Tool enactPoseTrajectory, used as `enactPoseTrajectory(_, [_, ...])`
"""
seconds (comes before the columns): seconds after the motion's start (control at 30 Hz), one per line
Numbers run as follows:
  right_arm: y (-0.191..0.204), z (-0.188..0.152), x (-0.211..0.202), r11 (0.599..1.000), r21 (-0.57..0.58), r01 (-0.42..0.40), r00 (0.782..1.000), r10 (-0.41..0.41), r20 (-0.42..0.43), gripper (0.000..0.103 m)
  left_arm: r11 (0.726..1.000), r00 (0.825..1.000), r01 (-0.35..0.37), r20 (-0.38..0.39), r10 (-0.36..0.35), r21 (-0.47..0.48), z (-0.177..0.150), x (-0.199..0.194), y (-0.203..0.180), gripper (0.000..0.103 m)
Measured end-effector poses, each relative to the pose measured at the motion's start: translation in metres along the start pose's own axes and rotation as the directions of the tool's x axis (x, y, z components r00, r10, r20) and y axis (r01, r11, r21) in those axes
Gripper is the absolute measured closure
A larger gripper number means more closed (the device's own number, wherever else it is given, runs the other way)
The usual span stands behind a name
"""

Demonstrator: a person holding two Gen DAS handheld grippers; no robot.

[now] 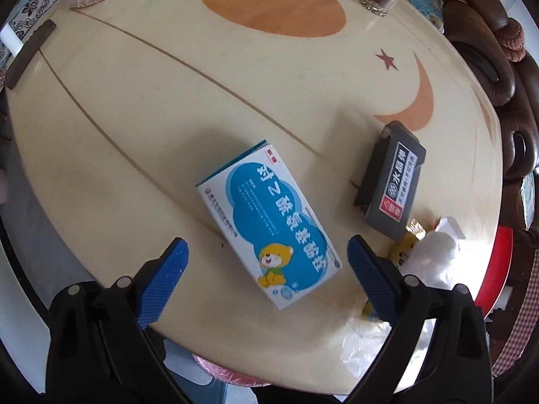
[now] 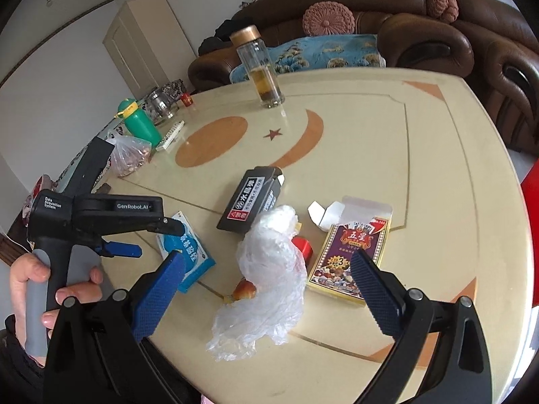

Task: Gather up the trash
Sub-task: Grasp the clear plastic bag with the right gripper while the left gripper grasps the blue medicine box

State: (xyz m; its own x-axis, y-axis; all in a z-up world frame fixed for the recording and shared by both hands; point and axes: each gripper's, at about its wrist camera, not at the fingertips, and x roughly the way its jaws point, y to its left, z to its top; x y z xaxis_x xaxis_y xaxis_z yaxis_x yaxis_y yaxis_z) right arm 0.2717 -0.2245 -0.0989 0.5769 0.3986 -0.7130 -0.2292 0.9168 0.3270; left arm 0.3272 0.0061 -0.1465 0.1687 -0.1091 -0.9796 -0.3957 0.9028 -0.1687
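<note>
While both tools hang over the near edge of the desk [image 1: 101,107], the left gripper [image 1: 267,252] is released and empty, its blue pads straddling the near end of the blue-and-white medicine box [image 1: 269,222], which lies flat just ahead with its long axis running away and slightly leftward. The right gripper [image 2: 269,269] is likewise spread and empty, aimed at the crumpled clear plastic bag [image 2: 266,279] lying between its pads, with a small red-and-orange wrapper [image 2: 246,290] peeking out beside it. Just right of the bag sits the opened playing-card box [image 2: 350,252], and beyond it the dark grey carton [image 2: 249,202]. Farther off stand a glass tea bottle [image 2: 261,67] and a green flask [image 2: 139,123]. Each hand seems nearest its own target; the left probably needs only to descend and close across the box's short width.
</note>
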Motion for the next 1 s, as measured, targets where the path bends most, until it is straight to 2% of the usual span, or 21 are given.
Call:
enactPoseTrajectory(0.2, [-0.004, -0.004, 0.017, 1.0, 0.01, -0.011, 1.0, 0.011, -0.022, 0.007, 0.999, 0.999, -0.032, -0.014, 0.032, -0.002, 0.008, 0.017, -0.003, 0.01])
enactPoseTrajectory(0.37, [0.01, -0.009, 0.021, 0.998, -0.061, 0.016, 1.0, -0.015, 0.003, 0.008, 0.998, 0.999, -0.037, -0.039, 0.035, -0.047, 0.011, 0.029, 0.003, 0.01])
enactPoseTrajectory(0.53, [0.015, -0.015, 0.028, 0.996, -0.083, 0.013, 1.0, -0.013, 0.001, 0.018, 0.994, 0.999, -0.02, -0.049, 0.015, -0.106, 0.017, 0.039, 0.01, 0.01])
enactPoseTrajectory(0.73, [0.009, -0.016, 0.038, 0.998, -0.061, -0.001, 1.0, 0.0, -0.016, 0.019, 0.991, 0.994, -0.098, -0.051, 0.094, -0.095, 0.018, 0.046, -0.004, 0.01])
enactPoseTrajectory(0.77, [0.009, -0.016, 0.039, 0.998, -0.063, 0.0, 1.0, -0.001, -0.014, 0.022, 0.989, 0.994, -0.105, -0.046, 0.101, -0.1, 0.018, 0.046, -0.005, 0.01])
enactPoseTrajectory(0.83, [0.009, -0.017, 0.042, 0.998, -0.067, -0.005, 1.0, 0.003, -0.02, 0.038, 0.987, 0.992, -0.121, -0.038, 0.118, -0.108, 0.018, 0.047, -0.007, 0.01])
enactPoseTrajectory(0.9, [0.01, -0.018, 0.046, 0.998, -0.068, -0.009, 0.999, 0.006, -0.035, 0.047, 0.985, 0.99, -0.141, -0.039, 0.138, -0.098, 0.018, 0.049, -0.012, 0.01])
enactPoseTrajectory(1.0, [0.01, -0.021, 0.051, 0.997, -0.074, -0.009, 0.999, 0.005, -0.048, 0.051, 0.983, 0.985, -0.172, -0.041, 0.169, -0.066, 0.019, 0.052, -0.019, 0.01])
